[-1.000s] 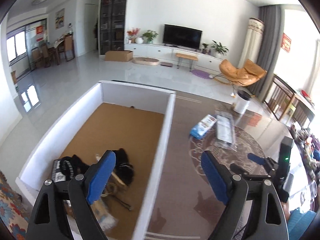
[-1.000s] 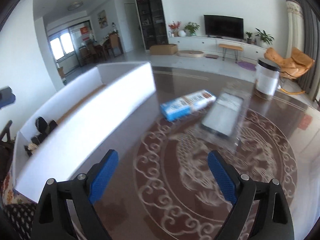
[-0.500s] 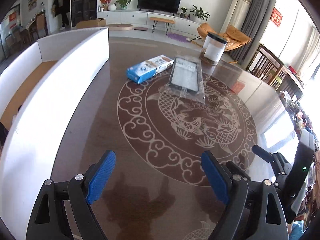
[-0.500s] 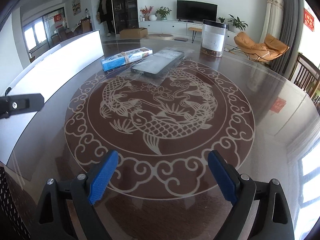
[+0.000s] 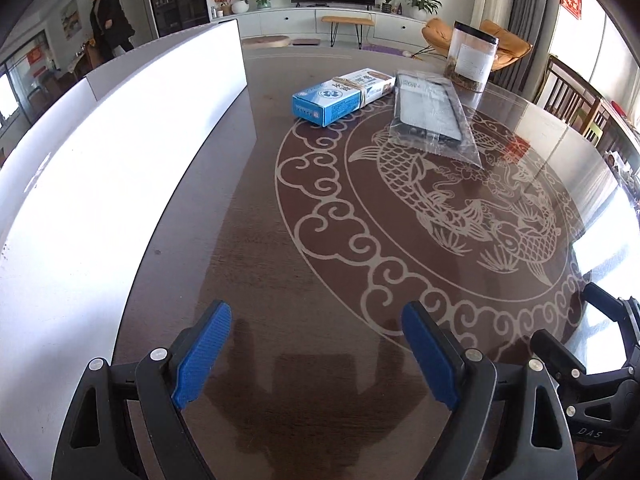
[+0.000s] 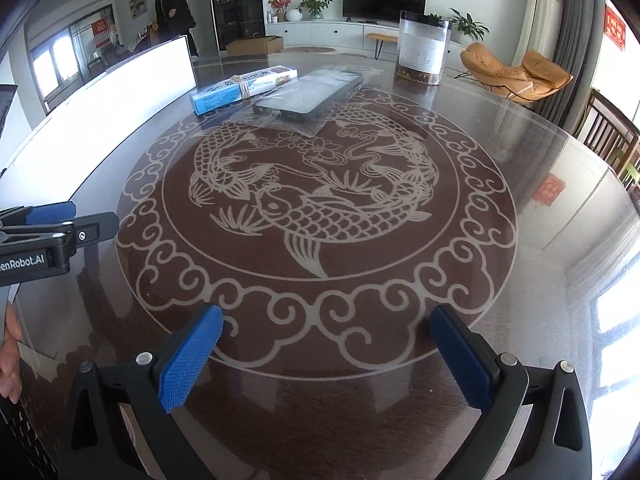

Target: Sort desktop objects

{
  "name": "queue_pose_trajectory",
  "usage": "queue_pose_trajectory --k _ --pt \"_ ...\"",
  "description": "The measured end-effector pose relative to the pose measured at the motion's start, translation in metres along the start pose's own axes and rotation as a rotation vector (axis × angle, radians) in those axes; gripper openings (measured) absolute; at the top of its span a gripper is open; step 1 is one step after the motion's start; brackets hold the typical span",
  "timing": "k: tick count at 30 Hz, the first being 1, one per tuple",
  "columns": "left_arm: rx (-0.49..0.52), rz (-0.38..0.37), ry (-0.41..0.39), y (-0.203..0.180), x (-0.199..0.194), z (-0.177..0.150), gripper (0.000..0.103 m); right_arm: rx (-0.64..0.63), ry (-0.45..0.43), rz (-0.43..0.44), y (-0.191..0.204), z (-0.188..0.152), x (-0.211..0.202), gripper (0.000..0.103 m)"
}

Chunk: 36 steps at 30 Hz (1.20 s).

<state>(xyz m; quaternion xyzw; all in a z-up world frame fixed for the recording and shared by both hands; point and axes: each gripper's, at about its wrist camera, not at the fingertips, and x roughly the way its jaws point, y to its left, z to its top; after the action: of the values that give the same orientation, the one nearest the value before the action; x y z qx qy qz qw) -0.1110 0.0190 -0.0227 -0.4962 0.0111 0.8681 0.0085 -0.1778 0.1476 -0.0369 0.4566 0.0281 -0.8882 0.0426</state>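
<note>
So I'm over the big round table with the fish pattern, white box wall along its left side. Everything left to sort sits at the far end, well away from both my tongs: the clear jar furthest back, the dark phone-like thing in a plastic bag nearer me, and the blue carton just left of it, pretty much touching. My left gripper is spread wide, nothing in it. My right gripper is opening up even wider, nothing between the blue pads either.
</note>
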Motion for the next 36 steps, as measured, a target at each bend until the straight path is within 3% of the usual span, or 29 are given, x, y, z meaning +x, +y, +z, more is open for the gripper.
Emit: queue_pose_trajectory --k 13,17,36 --pt "-0.013 0.006 0.002 0.001 0.003 -0.004 0.088 0.0 0.0 0.001 0.0 0.0 0.0 0.103" --pt "-0.034 0.017 0.017 0.003 0.007 -0.005 0.103 0.0 0.0 0.001 0.0 0.0 0.0 0.103" --pt "-0.031 0.015 0.009 0.006 0.004 -0.011 0.103 -0.001 0.0 0.0 0.0 0.0 0.0 0.103"
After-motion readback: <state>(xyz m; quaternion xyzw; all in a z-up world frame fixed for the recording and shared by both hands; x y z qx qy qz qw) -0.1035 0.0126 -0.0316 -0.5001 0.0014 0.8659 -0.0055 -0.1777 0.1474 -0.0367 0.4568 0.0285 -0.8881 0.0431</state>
